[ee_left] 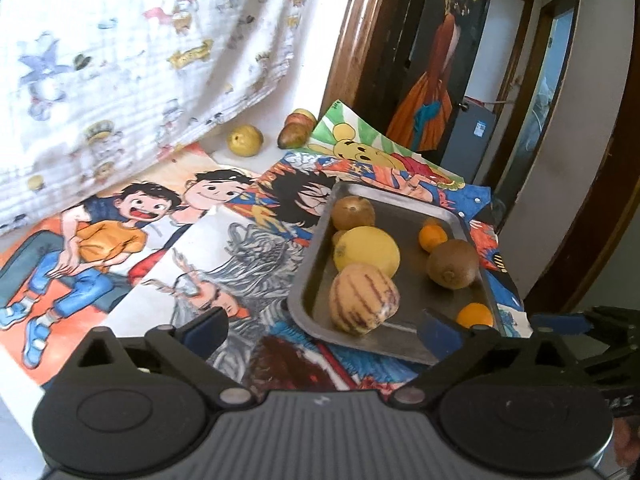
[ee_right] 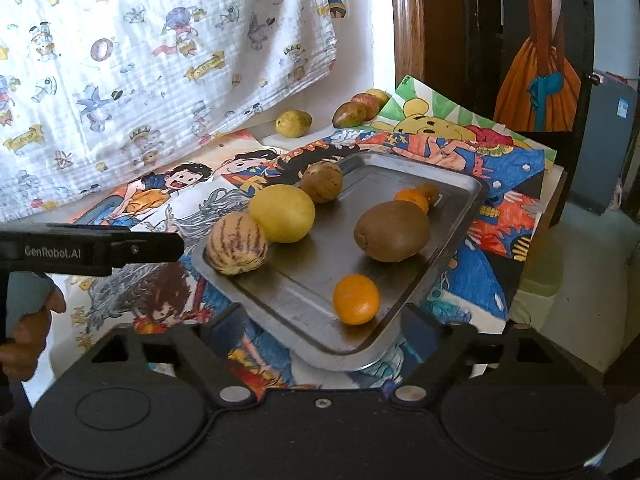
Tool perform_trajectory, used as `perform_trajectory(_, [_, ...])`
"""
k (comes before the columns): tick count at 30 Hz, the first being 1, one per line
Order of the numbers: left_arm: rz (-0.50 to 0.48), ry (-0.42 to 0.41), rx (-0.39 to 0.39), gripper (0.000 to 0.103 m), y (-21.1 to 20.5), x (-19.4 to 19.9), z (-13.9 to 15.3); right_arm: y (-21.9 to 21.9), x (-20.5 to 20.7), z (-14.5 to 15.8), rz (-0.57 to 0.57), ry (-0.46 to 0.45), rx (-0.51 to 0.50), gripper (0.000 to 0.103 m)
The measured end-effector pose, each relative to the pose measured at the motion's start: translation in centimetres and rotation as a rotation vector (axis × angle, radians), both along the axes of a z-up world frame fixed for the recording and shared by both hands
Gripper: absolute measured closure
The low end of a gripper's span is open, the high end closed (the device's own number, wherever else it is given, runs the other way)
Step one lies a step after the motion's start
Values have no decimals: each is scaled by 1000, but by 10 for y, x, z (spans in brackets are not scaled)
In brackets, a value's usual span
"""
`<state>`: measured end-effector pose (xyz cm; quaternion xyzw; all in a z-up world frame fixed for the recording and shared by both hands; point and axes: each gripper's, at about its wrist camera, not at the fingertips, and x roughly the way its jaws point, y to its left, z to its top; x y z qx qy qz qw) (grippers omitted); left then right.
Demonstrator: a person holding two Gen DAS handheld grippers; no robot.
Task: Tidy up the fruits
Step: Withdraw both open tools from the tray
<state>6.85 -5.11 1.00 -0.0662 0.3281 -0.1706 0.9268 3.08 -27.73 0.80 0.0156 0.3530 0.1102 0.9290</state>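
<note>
A metal tray (ee_right: pixel 304 284) lies on the cartoon-print cloth. It holds a striped melon (ee_right: pixel 236 244), a yellow round fruit (ee_right: pixel 282 213), a brown fruit (ee_right: pixel 321 182), a kiwi (ee_right: pixel 392 231) and small oranges (ee_right: pixel 356 299) (ee_right: pixel 412 199). Off the tray, by the wall, lie a yellow guava (ee_right: pixel 293 123), a green-red mango (ee_right: pixel 349 115) and an apple (ee_right: pixel 366 104). My right gripper (ee_right: pixel 324 320) is open and empty, its fingers either side of the tray's near corner. My left gripper (ee_left: pixel 322 330) is open and empty at the tray's near-left edge, close to the striped melon (ee_left: pixel 362 300).
A printed white cloth (ee_left: pixel 120 60) hangs behind the table on the left. A wooden door frame (ee_left: pixel 356 28) and a dark painted panel (ee_left: pixel 436 80) stand behind the tray. The table drops off right of the tray. A hand (ee_right: pixel 32 320) holds the left gripper's handle.
</note>
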Motion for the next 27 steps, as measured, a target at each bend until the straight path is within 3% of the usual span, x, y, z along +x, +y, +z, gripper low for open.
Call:
perform_trajectory(5, [26, 33, 16, 0, 13, -11, -6, 10, -8, 7, -14, 41, 20, 1])
perform_trajectory(15, [115, 62, 122, 0, 36, -25, -10, 37, -12, 13, -27, 137, -21, 1])
perform_trajectory(27, [214, 65, 102, 0, 64, -25, -5, 68, -10, 32, 35, 96, -128, 1])
